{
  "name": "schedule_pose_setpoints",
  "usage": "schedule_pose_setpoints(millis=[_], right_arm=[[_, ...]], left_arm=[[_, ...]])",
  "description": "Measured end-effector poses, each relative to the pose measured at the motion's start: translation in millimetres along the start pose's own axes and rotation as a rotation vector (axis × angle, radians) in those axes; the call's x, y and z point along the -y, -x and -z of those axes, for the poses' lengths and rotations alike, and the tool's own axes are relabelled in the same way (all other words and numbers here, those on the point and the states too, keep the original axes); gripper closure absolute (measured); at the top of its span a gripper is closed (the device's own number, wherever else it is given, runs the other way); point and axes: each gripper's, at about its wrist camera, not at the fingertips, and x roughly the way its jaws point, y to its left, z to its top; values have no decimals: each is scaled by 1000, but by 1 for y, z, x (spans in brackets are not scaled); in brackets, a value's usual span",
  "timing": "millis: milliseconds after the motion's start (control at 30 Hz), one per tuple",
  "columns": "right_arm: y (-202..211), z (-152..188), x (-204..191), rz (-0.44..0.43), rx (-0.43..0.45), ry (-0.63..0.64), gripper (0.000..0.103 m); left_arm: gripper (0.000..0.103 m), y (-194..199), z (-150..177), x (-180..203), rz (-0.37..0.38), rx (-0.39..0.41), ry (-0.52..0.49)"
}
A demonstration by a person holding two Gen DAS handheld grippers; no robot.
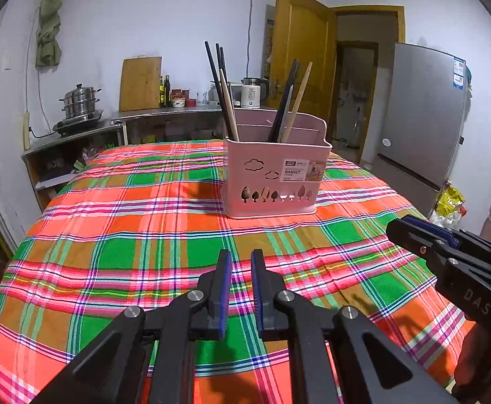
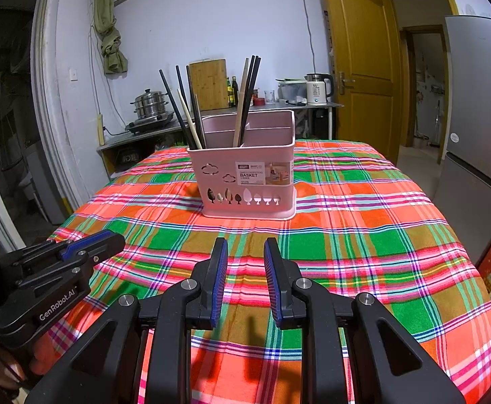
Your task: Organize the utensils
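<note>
Both hand-held grippers hover empty over the plaid worktop (image 1: 110,222).

The left hand-held gripper (image 1: 238,259) is nearly together, the right hand-held gripper (image 2: 245,247) slightly apart; at twelve o'clock, the pink basket (image 2: 245,181) holds chopsticks (image 2: 249,97) in mixed compartments. Sorting well likely means pinching one stick high and lifting it straight.

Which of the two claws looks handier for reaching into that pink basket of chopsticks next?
Little to choose: probably the right gripper. Its jaws stand a bit wider, empty, with the pink basket almost straight ahead. The left gripper is nearly closed, and the basket sits slightly to its right.
</note>
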Motion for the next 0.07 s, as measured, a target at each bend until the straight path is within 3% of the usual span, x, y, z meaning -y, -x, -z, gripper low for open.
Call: schedule_pose_setpoints(millis=[67], right_arm=[[0,0,0,0,1,1,80]], left_arm=[[92,0,0,-1,0,0,3]])
